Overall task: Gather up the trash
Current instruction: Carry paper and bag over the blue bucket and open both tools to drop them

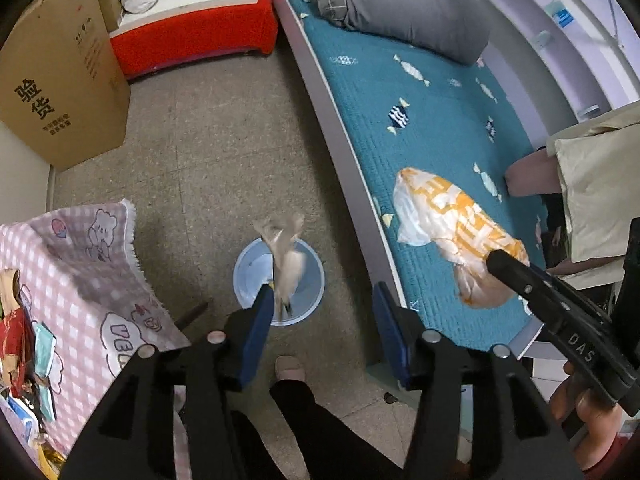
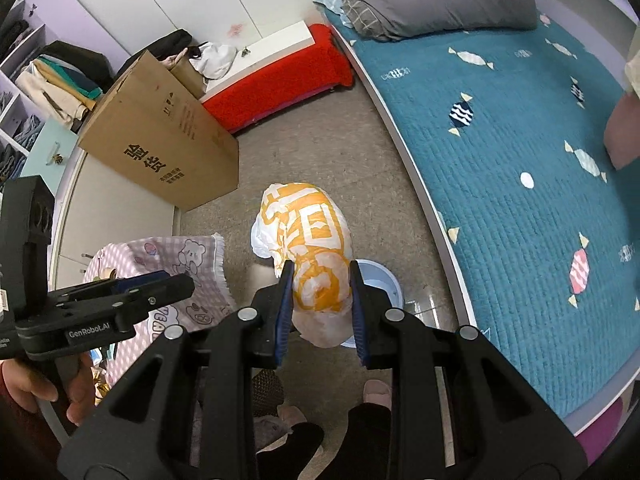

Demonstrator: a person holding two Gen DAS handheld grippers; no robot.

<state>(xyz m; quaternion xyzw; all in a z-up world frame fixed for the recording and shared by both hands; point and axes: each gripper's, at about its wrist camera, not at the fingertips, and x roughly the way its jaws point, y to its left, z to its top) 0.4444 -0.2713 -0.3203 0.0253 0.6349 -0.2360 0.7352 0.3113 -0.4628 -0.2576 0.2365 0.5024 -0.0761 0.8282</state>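
My left tongs [image 1: 324, 332] are spread, a blurred paper scrap [image 1: 286, 258] loose above the blue bin [image 1: 279, 280]; it may drift past the rim. My right tongs [image 2: 320, 304] pinch the orange-and-white bag [image 2: 308, 240], which could snag there

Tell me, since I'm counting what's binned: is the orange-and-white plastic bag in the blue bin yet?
Not yet. The plastic bag hangs in the right gripper, above the blue bin.
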